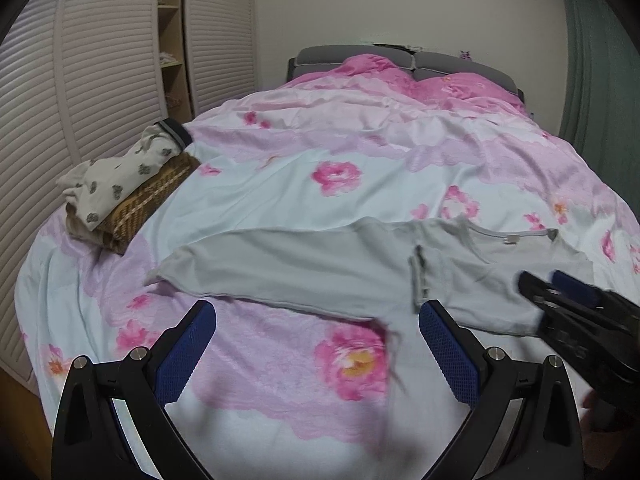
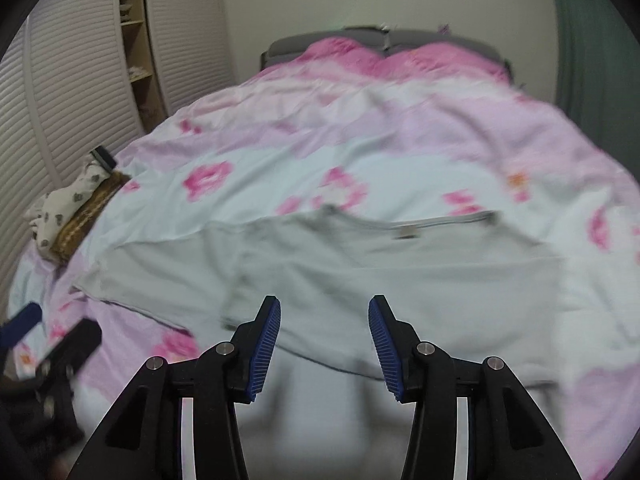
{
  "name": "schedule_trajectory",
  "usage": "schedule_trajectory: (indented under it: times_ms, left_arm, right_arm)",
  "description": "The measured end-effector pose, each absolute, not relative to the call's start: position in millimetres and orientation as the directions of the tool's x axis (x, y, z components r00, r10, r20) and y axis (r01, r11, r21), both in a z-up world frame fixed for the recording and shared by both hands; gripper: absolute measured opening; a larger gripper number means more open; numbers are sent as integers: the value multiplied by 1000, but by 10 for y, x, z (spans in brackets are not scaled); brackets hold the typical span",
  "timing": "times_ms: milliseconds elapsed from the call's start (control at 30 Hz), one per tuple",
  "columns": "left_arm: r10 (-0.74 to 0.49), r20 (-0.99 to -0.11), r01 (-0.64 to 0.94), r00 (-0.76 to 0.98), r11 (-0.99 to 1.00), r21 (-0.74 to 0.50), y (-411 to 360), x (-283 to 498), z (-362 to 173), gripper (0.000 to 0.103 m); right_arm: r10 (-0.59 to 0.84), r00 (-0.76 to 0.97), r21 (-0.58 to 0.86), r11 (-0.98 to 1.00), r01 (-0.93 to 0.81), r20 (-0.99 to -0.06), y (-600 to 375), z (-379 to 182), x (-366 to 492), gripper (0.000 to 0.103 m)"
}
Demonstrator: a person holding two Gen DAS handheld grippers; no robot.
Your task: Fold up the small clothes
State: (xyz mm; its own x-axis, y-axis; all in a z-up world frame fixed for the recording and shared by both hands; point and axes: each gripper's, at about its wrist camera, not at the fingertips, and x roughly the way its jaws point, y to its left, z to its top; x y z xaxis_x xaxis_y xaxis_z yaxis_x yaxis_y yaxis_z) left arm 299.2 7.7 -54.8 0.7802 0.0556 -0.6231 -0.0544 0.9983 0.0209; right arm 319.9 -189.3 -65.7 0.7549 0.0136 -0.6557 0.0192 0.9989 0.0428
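Observation:
A light grey T-shirt [image 1: 320,268] lies spread across the near part of the bed, collar and label to the right; it also shows in the right wrist view [image 2: 400,276]. One sleeve lies folded onto the body. My left gripper [image 1: 318,312] is open and empty, just short of the shirt's near hem. My right gripper [image 2: 324,312] is open and empty above the shirt's near edge; it also shows in the left wrist view [image 1: 556,280] over the shirt's right part.
A pile of folded clothes [image 1: 124,188] sits at the bed's left edge, spotted white garment on top of a brown one. The floral pink quilt [image 1: 340,140] covers the bed. Louvred wardrobe doors [image 1: 80,60] stand at the left, a green curtain [image 1: 596,60] at the right.

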Motion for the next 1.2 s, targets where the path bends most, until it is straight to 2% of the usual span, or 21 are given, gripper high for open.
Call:
schedule_trajectory:
  times_ms: [200, 333, 467, 900, 1200]
  left_arm:
    - [3, -628, 26, 778, 999, 37, -372, 3028, -581, 103]
    - [-22, -635, 79, 772, 995, 62, -681, 3035, -646, 103]
    - [-28, -651, 107, 758, 991, 82, -900, 3082, -742, 103]
    - [-11, -674, 131, 738, 983, 128, -1118, 3114, -917, 103]
    - [-33, -651, 146, 758, 982, 121, -1267, 3090, -779, 103]
  right_arm:
    - [-138, 732, -4, 983, 182, -668, -2703, -681, 2934, 49]
    - [-166, 682, 25, 965, 260, -712, -3165, -845, 2902, 49]
    - [-154, 644, 39, 961, 275, -749, -3348, -1028, 2895, 49]
    - [-179, 610, -4, 961, 277, -772, -3378, -1308, 2907, 52]
    - [-153, 690, 55, 961, 270, -708, -3583, -956, 3031, 52]
